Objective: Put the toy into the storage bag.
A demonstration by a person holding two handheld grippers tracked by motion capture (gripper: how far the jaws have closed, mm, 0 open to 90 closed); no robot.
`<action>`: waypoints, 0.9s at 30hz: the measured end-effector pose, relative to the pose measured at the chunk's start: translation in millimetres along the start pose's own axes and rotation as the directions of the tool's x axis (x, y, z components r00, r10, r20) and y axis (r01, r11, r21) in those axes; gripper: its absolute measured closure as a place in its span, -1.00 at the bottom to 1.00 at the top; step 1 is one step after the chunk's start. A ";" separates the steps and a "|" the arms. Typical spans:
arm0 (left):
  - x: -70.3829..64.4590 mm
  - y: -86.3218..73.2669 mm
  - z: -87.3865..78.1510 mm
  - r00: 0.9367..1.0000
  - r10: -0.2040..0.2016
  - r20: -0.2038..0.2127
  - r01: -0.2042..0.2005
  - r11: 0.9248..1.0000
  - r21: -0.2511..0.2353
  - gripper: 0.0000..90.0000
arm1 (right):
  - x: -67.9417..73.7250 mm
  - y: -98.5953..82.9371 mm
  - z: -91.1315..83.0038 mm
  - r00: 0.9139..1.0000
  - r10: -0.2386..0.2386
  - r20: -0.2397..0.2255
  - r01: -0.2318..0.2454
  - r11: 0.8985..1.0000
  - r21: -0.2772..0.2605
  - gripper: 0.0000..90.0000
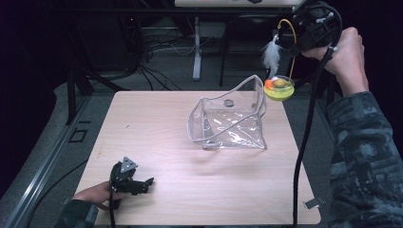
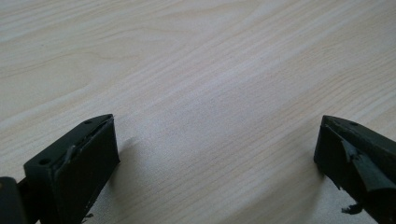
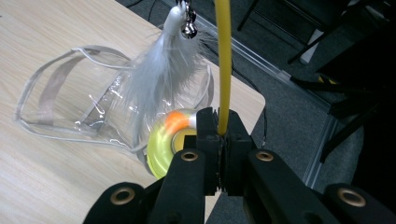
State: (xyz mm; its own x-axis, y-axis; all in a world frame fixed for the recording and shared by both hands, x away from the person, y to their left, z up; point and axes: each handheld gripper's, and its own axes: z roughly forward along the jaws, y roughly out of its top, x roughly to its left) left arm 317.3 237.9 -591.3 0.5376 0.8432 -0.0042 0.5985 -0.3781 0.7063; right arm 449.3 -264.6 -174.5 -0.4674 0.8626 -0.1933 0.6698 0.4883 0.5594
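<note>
We've got the right gripper clamped on the toy's yellow wand, with the feather and yellow-green base dangling just past the bag's far right corner. It looks like we're mid-carry toward the bag. Next we must lower it through the open mouth. The left gripper rests agape, near the table edge, well clear of the bag.

Pale wooden table on grey floor (dim room, cables behind).
</note>
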 end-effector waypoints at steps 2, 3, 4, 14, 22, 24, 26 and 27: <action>0.4 0.1 -0.2 1.000 0.006 0.000 -0.006 1.000 0.002 -1.00 | 4.4 4.5 0.3 1.000 -0.013 -0.002 0.013 1.000 -0.001 0.97; 0.0 0.0 0.0 1.000 0.000 0.000 0.000 1.000 0.000 -1.00 | 6.1 5.9 0.6 1.000 -0.016 -0.003 0.016 1.000 -0.002 0.97; 0.0 0.0 0.0 1.000 0.001 0.000 -0.001 1.000 0.000 -1.00 | 8.1 7.6 1.3 1.000 -0.020 -0.007 0.020 1.000 -0.003 0.97; 0.4 0.1 -0.2 1.000 0.006 0.000 -0.006 1.000 0.002 -1.00 | 30.3 23.2 10.9 0.997 -0.068 -0.041 0.068 0.998 -0.006 0.97; 0.0 0.0 0.0 1.000 0.000 0.000 0.000 1.000 0.000 -1.00 | 42.8 28.8 24.2 0.993 -0.089 -0.078 0.089 0.996 -0.007 0.97; 0.0 0.0 0.0 1.000 0.000 0.000 0.000 1.000 0.000 -1.00 | 47.0 30.4 27.6 0.992 -0.093 -0.086 0.093 0.996 -0.004 0.97; 0.0 0.0 0.0 1.000 0.000 0.000 0.000 1.000 0.000 -1.00 | 51.2 31.8 31.4 0.990 -0.101 -0.094 0.102 0.995 -0.004 0.97; 0.3 0.1 -0.1 1.000 0.005 0.000 -0.005 1.000 0.001 -1.00 | 53.5 32.4 33.6 0.990 -0.105 -0.099 0.105 0.994 -0.002 0.97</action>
State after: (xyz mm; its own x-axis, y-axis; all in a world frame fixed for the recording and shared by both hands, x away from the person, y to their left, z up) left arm 317.4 238.2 -591.1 0.5406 0.8413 -0.0011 0.5969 -0.3826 0.7052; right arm 465.4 -198.2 -193.8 -0.5897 0.7895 -0.1703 0.6156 0.5758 0.5380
